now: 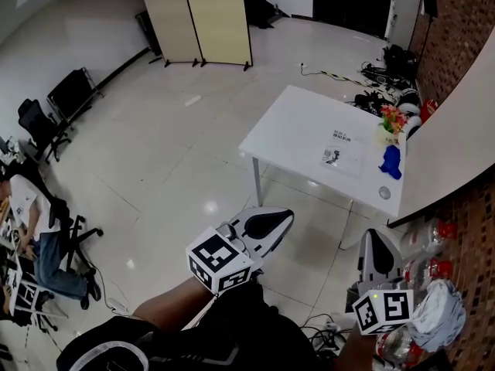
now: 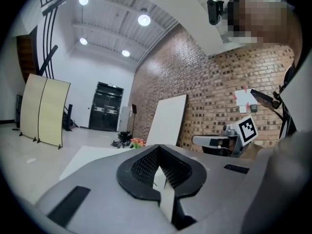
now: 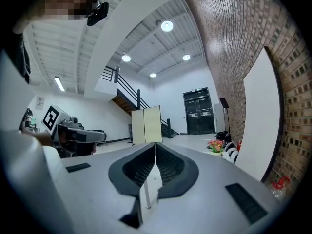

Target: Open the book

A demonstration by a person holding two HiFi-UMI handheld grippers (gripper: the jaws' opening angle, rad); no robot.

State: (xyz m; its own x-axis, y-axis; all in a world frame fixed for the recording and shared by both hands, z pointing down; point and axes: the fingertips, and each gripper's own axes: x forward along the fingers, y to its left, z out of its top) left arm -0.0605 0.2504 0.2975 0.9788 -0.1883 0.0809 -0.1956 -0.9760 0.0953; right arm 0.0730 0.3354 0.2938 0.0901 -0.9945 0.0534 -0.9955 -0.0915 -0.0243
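A thin white book (image 1: 343,155) lies closed and flat on the white table (image 1: 294,130), toward its right end. Both grippers are held well short of the table, over the floor. My left gripper (image 1: 283,217) points level toward the table with its jaws together and nothing between them; in the left gripper view its tips (image 2: 158,150) meet. My right gripper (image 1: 374,236) is beside it on the right, also shut and empty, its tips (image 3: 155,145) closed in the right gripper view. The book is hidden in both gripper views.
On the table near the book stand a flower pot (image 1: 390,122), a blue object (image 1: 391,161) and a small grey disc (image 1: 384,192). A white panel (image 1: 456,130) leans on the brick wall. Bottles and cables (image 1: 433,242) litter the floor at right. A folding screen (image 1: 197,18) stands behind.
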